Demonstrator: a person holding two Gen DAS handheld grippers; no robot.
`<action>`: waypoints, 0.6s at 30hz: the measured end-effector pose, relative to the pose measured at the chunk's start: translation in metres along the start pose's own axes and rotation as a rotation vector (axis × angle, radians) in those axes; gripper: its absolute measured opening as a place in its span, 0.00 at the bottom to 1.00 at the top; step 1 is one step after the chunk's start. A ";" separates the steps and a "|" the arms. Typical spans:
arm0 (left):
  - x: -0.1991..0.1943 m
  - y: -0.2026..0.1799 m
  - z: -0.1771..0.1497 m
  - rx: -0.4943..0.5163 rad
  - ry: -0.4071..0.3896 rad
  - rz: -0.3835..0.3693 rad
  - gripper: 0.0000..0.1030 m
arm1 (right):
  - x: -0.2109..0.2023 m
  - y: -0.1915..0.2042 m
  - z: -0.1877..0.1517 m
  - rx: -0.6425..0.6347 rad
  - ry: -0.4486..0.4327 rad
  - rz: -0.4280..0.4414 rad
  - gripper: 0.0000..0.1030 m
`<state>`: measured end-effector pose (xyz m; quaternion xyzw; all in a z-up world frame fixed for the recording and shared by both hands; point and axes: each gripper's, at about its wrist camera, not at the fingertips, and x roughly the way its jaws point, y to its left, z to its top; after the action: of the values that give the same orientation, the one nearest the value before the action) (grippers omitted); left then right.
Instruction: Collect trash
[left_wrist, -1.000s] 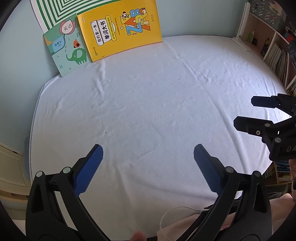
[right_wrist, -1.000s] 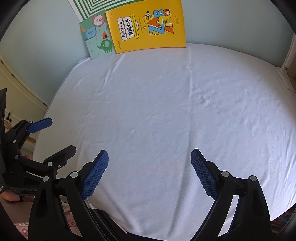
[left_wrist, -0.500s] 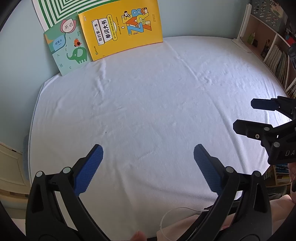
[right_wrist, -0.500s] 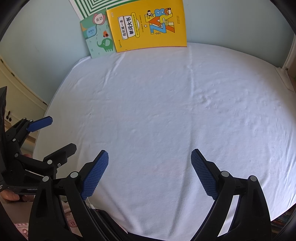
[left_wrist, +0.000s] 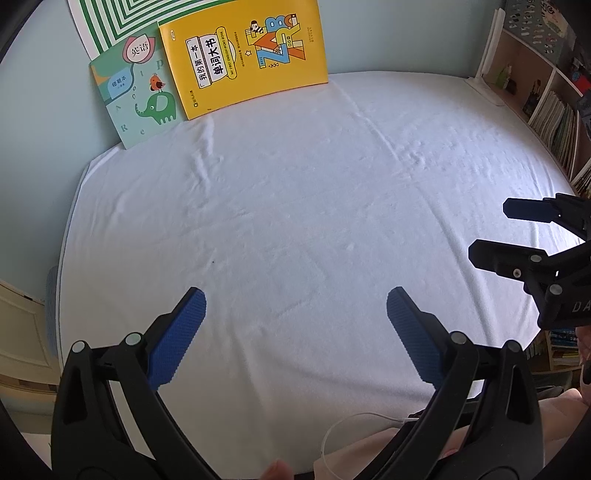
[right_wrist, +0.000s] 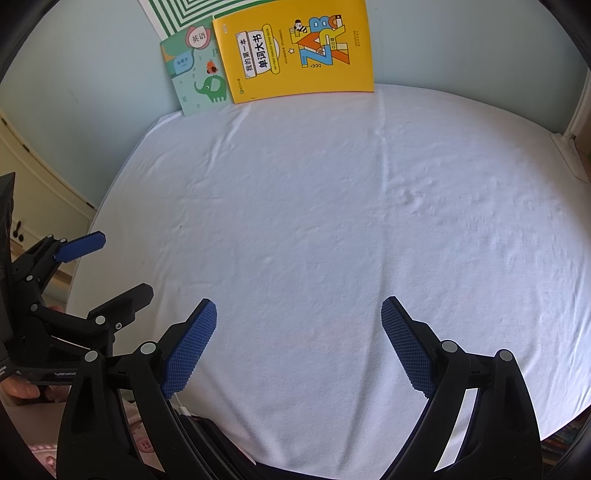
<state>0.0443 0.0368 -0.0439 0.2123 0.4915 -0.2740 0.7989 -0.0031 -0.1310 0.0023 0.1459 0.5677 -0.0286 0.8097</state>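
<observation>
Hovering wide-spread, left claw (left_wrist: 295, 299) and right claw (right_wrist: 298, 308) overlook white cloth (left_wrist: 295, 206).

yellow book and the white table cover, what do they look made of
Yellow book: looks like a paperback with a smooth, slightly glossy card cover; it stands thin and flat against the wall. White cover: looks like soft matte cloth, maybe terry-like, judging by its wrinkles and fine nubby texture.

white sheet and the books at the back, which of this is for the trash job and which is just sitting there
For the job:
left tongs, open
right tongs, open
no trash in view

Just there:
yellow book
elephant book
striped board
white sheet
bookshelf
</observation>
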 end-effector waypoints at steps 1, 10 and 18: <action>0.000 0.000 0.000 0.001 -0.001 0.000 0.93 | 0.000 0.000 0.000 -0.001 0.000 0.000 0.87; 0.000 0.000 -0.001 0.000 -0.002 0.000 0.93 | 0.000 -0.001 -0.001 0.000 -0.001 0.000 0.87; 0.000 0.001 0.000 -0.003 -0.001 0.001 0.93 | 0.000 0.000 -0.002 0.000 0.000 0.000 0.87</action>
<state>0.0447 0.0375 -0.0441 0.2114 0.4913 -0.2729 0.7996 -0.0047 -0.1308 0.0020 0.1460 0.5675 -0.0288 0.8098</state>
